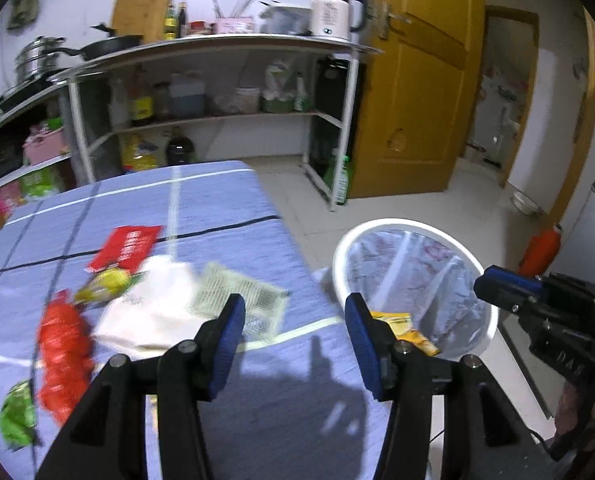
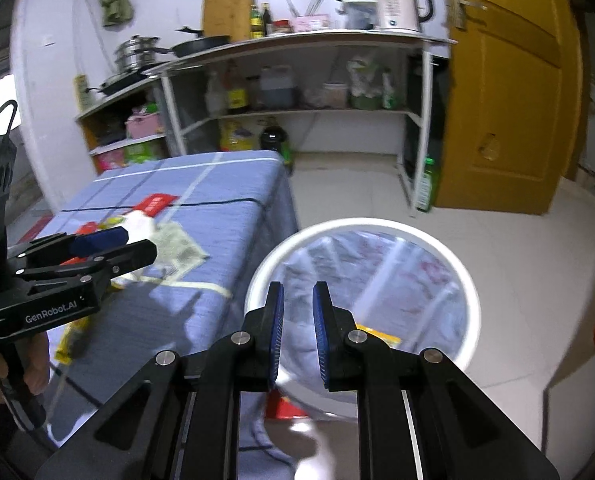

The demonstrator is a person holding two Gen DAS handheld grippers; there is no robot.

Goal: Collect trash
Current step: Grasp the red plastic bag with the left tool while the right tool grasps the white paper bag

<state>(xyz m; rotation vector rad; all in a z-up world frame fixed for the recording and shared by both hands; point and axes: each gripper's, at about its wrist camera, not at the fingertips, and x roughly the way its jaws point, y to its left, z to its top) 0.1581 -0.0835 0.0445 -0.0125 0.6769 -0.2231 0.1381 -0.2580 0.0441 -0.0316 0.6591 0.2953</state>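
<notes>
Left tool: the left tool (image 1: pixel 293 336) hangs above the near right part of the worktop (image 1: pixel 201 208), its blue pads spread wide with nothing between them.
Right tool: the right tool (image 2: pixel 298 332) is poised over the near rim of the bin (image 2: pixel 257 276), pads a narrow gap apart and holding nothing.
Trash on worktop: ahead and left of the left tool lie a white crumpled bag (image 1: pixel 149 304), a pale green printed packet (image 1: pixel 241 300) touching it, a red packet (image 1: pixel 125 246), a yellow-green wrapper (image 1: pixel 105 284), a red-orange wrapper (image 1: pixel 63 352) and a green wrapper (image 1: pixel 17 412).
Bin: white-rimmed, lined with clear plastic, standing on the floor just beside the worktop's right edge; a yellow wrapper (image 1: pixel 401 326) lies inside it, near the front.
Hard to make out: both views are motion-blurred; the green wrapper is cut off by the fisheye edge; a red scrap (image 2: pixel 285 406) below the bin, seen from the right wrist, is partly hidden behind the tool's fingers.
Writing: "GenRobot.AI" reads on the left tool's body; the white lettering on the red packet is too blurred to read.
</notes>
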